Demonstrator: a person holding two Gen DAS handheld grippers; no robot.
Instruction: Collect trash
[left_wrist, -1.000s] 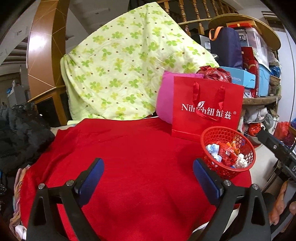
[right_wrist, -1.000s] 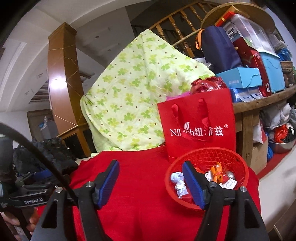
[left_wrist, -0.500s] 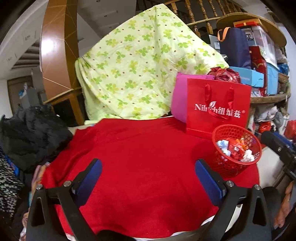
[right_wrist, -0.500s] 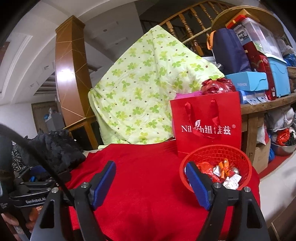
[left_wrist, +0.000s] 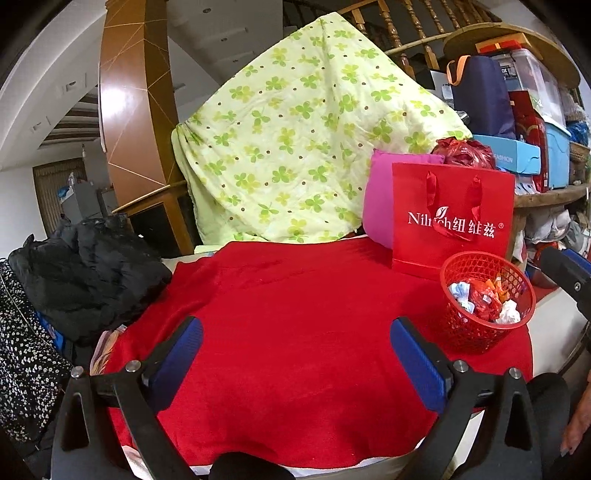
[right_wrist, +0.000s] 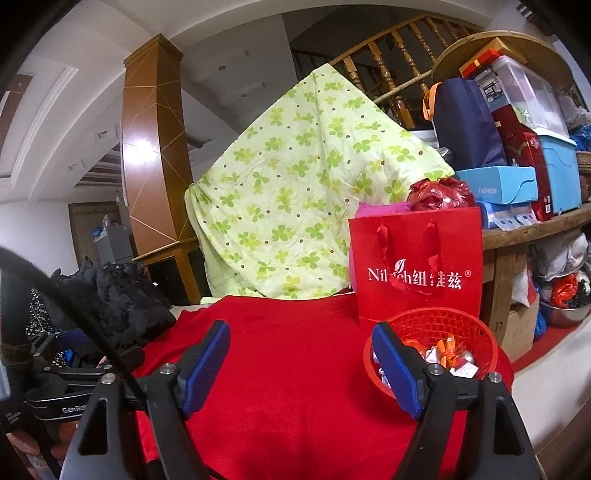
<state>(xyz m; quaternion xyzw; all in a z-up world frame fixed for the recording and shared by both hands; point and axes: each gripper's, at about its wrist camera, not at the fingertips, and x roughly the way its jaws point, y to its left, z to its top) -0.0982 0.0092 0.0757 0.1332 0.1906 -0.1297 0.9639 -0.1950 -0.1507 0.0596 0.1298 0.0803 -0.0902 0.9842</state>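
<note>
Hovering with my left gripper (left_wrist: 295, 354) and right gripper (right_wrist: 301, 362) wide open, empty; basket (right_wrist: 480, 332) sits at two o'clock, nearer my right.

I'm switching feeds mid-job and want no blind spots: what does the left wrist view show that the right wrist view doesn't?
Only the left wrist view: the full pink bag behind the red gift bag, the floral black-and-white fabric at the left edge, and part of the right gripper at far right.

Only the right wrist view: the other gripper's body at lower left, a cable, and a steel bowl on the floor.

Both: the red basket holding wrappers, the red cloth, the clover quilt, and empty open fingers.
</note>
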